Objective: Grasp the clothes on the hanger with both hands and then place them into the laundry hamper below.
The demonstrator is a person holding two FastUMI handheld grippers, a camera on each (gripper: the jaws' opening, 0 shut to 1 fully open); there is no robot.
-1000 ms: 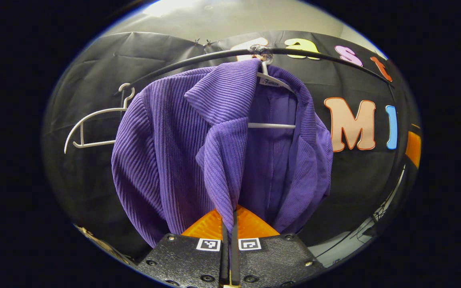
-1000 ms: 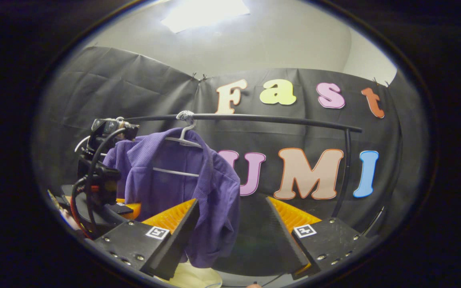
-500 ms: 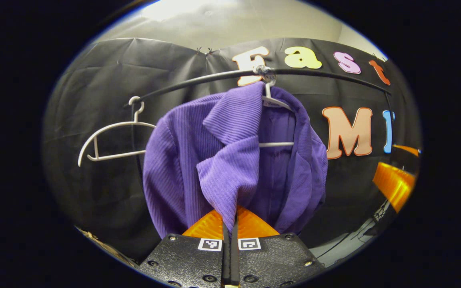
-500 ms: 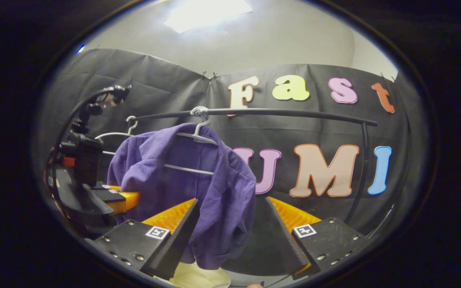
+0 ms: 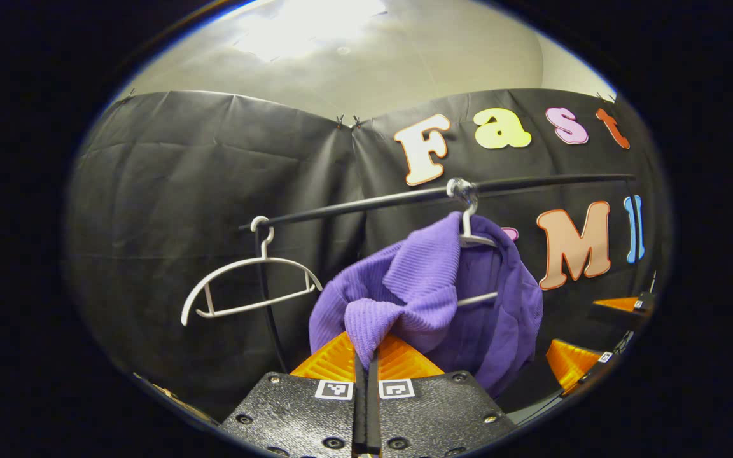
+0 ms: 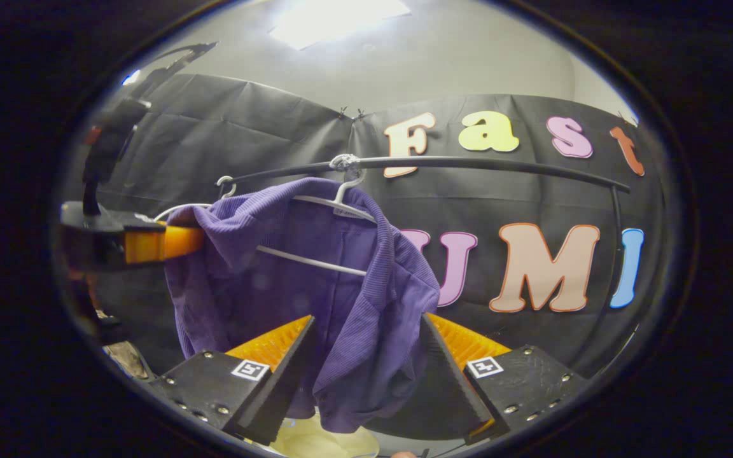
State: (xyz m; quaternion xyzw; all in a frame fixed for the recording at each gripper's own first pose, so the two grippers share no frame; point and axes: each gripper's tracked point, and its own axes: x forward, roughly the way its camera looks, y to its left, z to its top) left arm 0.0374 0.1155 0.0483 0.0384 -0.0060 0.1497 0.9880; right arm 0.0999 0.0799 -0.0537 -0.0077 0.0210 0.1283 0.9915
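A purple ribbed jacket (image 5: 443,286) hangs from a white hanger (image 5: 471,232) on the black rail (image 5: 366,205). My left gripper (image 5: 366,348) is shut on the jacket's front lapel and holds it pulled out from the hanger. In the right gripper view the left gripper (image 6: 150,242) grips the jacket (image 6: 315,267) at its left side, level with the shoulder. My right gripper (image 6: 366,356) stands open, with the jacket's right front panel hanging between its fingers; neither finger presses on it. A cream-coloured thing (image 6: 312,440) lies below, possibly the hamper.
A second, empty white hanger (image 5: 245,289) hangs at the rail's left end by the rail's upright post (image 5: 268,299). The rail's other post (image 6: 614,254) stands at the right. The black cloth wall is close behind the rail.
My left gripper has pulled back and up with the lapel, dragging the jacket's left side off the hanger. The right gripper has come closer, so the jacket's panel now hangs between its fingers.
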